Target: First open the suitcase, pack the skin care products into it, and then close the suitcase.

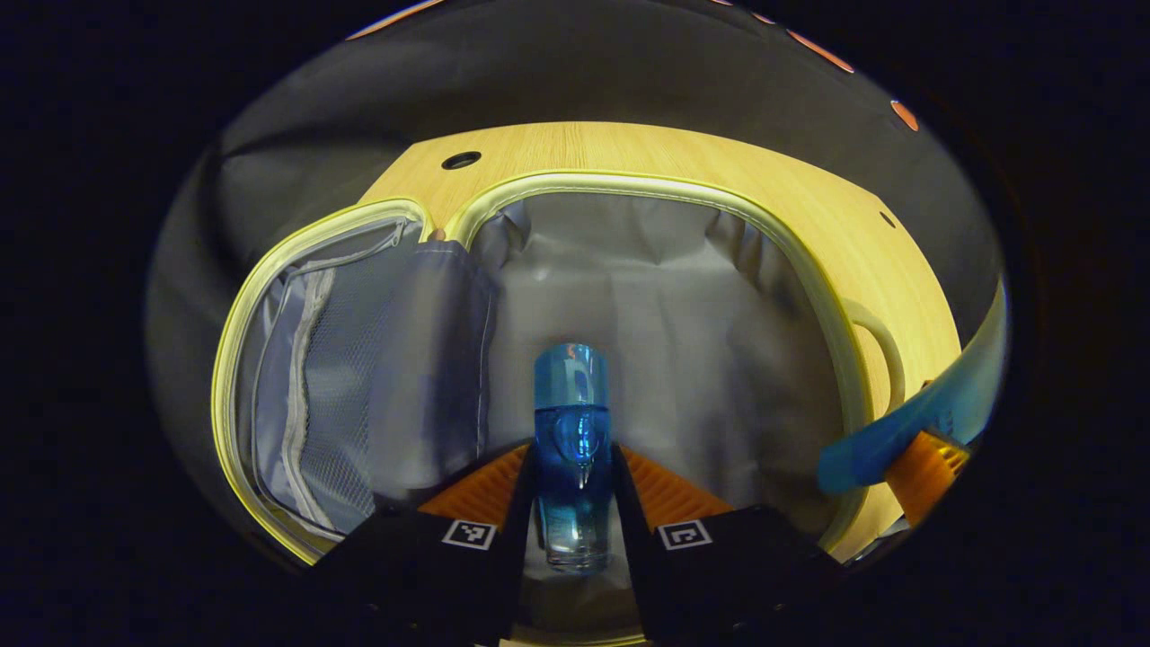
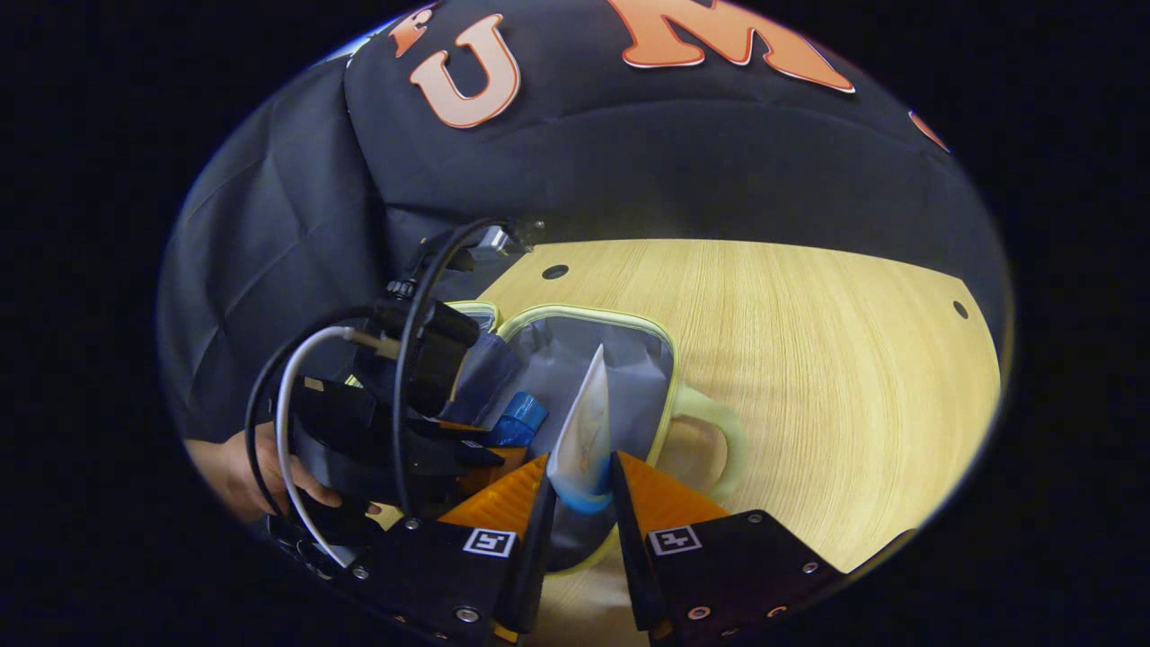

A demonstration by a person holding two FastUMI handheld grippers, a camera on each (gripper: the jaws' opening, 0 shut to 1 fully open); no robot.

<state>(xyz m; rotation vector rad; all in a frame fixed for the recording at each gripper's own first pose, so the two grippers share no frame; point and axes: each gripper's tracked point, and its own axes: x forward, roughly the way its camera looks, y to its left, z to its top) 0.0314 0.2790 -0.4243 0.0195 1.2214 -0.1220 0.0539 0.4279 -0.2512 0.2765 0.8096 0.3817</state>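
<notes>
The suitcase (image 1: 813,296) lies open on the wooden table, with a grey lining and a pale yellow rim; its lid (image 1: 314,386) with a mesh pocket is folded out to the left. My left gripper (image 1: 572,458) is shut on a clear blue bottle (image 1: 572,422), held upright over the suitcase's main compartment. In the right gripper view, my right gripper (image 2: 582,472) is shut on a white tube with a blue end (image 2: 584,431), just above the near edge of the suitcase (image 2: 629,359). The left gripper (image 2: 467,449) and its blue bottle (image 2: 519,418) sit close on the left there.
The suitcase's pale handle (image 2: 723,440) sticks out onto the wooden table (image 2: 809,359), which has small round holes near its far edge. A hand (image 2: 234,467) holds the left gripper, with cables looping above it. Black cloth walls close in behind the table.
</notes>
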